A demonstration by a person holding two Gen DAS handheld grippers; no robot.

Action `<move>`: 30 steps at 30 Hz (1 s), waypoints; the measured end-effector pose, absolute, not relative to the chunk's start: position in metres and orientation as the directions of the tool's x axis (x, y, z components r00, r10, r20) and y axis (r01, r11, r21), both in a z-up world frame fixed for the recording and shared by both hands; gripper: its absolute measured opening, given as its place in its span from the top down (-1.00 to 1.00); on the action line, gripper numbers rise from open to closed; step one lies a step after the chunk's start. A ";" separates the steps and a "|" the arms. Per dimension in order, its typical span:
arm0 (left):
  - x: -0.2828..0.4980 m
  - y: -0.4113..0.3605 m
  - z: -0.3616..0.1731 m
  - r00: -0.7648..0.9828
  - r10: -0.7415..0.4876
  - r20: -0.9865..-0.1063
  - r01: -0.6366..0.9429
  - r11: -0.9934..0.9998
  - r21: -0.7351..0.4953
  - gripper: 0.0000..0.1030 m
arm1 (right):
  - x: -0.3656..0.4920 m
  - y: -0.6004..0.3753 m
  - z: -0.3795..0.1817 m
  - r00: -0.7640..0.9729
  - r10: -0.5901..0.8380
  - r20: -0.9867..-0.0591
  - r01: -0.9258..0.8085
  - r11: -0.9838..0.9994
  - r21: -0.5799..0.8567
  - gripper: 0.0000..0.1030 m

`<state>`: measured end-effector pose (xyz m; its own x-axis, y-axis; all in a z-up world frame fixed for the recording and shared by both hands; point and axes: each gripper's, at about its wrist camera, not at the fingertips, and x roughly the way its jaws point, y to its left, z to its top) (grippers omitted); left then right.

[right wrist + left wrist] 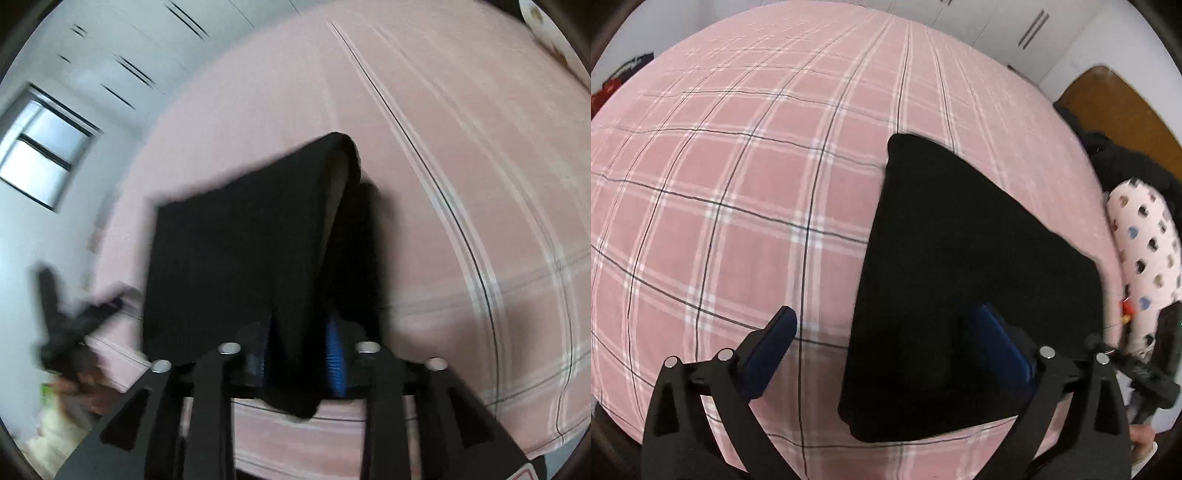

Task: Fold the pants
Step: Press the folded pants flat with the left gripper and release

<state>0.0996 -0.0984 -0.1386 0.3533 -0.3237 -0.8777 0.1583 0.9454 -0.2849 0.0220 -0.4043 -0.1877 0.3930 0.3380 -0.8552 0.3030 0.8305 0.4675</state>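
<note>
The black pants [960, 280] lay folded on the bed [738, 184]. The left hand-held gripper [886, 354] hung wide open over their edge. The right hand-held gripper [301, 354] pinched a fold of them.

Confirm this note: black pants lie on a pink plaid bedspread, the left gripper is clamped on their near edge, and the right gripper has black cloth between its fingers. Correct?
Not quite. In the left wrist view the left gripper stands wide open, clamped on nothing. The rest holds: black pants on the pink plaid bedspread, black cloth between the right gripper fingers.
</note>
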 end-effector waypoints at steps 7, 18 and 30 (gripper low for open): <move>0.097 -0.091 -0.174 0.295 -0.347 -0.890 0.064 0.937 -0.344 -0.91 | 0.025 -0.414 -0.180 0.450 0.265 -0.853 0.332 0.837 0.435 -0.70; 0.095 -0.080 -0.121 0.310 -0.528 -0.790 0.130 0.847 -0.515 0.52 | 0.036 -0.379 -0.127 0.520 0.442 -0.731 0.205 0.767 0.609 0.28; 0.038 -0.016 -0.110 0.395 -0.203 -0.896 0.088 0.979 -0.182 0.21 | 0.007 -0.356 -0.155 0.496 0.292 -0.818 0.279 0.838 0.469 -0.19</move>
